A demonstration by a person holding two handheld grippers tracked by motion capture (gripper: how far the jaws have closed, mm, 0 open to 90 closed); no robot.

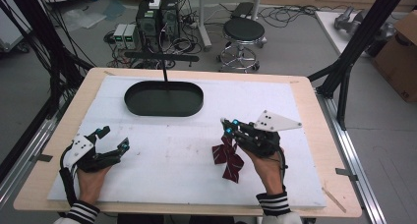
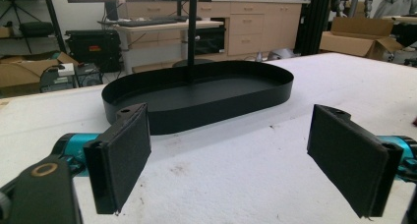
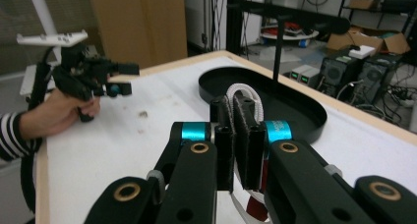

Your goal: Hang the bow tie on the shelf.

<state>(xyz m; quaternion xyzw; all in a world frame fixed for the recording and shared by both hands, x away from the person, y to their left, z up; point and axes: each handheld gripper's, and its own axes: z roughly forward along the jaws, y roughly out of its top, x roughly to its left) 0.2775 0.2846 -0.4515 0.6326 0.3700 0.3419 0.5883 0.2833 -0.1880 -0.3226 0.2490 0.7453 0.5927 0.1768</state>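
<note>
A dark red plaid bow tie (image 1: pixel 228 157) hangs just above the white mat, right of the middle. My right gripper (image 1: pixel 229 126) is shut on its upper end. In the right gripper view the pads of that gripper (image 3: pixel 241 135) press together on the tie's white strap (image 3: pixel 241 90), whose loop sticks up past them, and a bit of the red cloth (image 3: pixel 255 207) shows below. My left gripper (image 1: pixel 114 138) rests at the mat's left side, open, with nothing between its pads (image 2: pixel 231 155). It also appears in the right gripper view (image 3: pixel 123 79), held by a hand in a striped sleeve.
A black oval tray (image 1: pixel 163 108) sits at the far middle of the mat, empty (image 2: pixel 196 116) (image 3: pixel 295 121). A black pole with a crossbar (image 1: pixel 164 69) rises just behind it. The white mat (image 1: pixel 172 160) covers the wooden table; a stool and computers stand beyond.
</note>
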